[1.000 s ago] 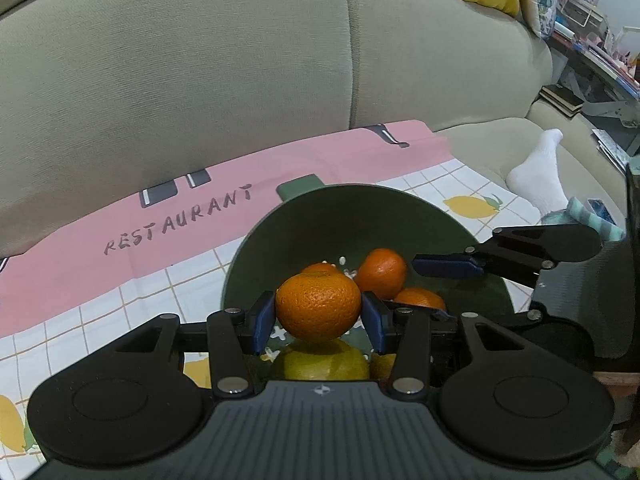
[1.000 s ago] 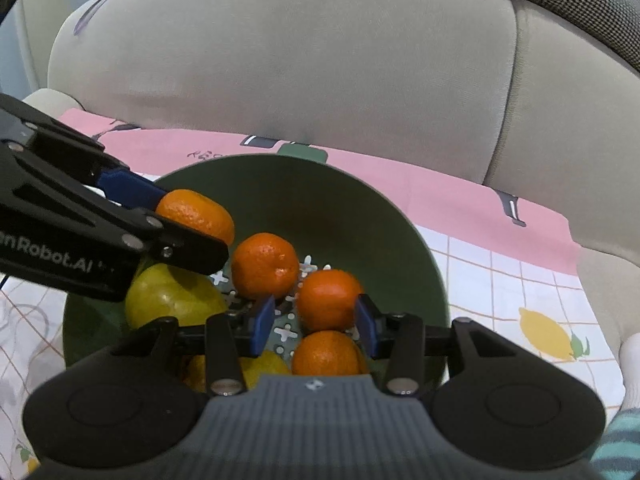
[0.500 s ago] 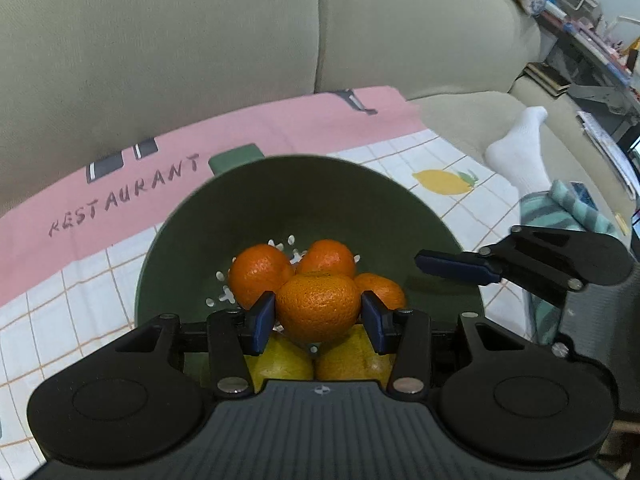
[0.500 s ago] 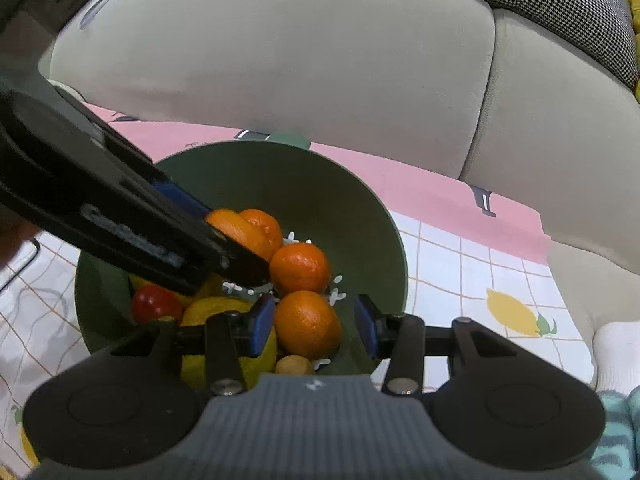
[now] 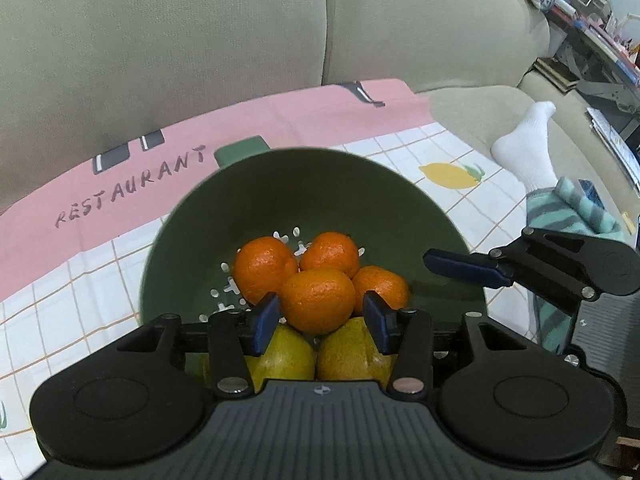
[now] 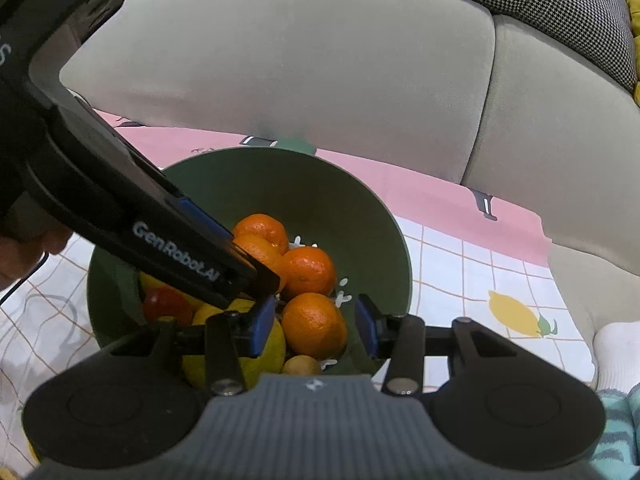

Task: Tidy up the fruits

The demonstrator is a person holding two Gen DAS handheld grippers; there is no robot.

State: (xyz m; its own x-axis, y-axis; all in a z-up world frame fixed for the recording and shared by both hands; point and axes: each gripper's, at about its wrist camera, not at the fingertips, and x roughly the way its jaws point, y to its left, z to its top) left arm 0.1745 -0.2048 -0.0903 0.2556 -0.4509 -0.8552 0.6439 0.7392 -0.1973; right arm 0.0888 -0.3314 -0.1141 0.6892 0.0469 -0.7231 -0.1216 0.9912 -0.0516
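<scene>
Left tool (image 5: 319,313) apart around round orange mandarin (image 5: 318,300) resting atop fruit pile in green plastic colander bowl (image 5: 304,188), likely released; right tool (image 6: 315,325) apart, empty nearby.

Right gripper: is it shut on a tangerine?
No. The right gripper is open above the bowl, with a gap between its right finger and the tangerine below.

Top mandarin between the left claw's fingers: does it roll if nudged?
Likely rolls: the top mandarin is round and perched on two yellow fruits, not on the green bowl floor. It probably stays inside, since the wall rises around the pile. Pebbled skin looks grippy, not slippery.
</scene>
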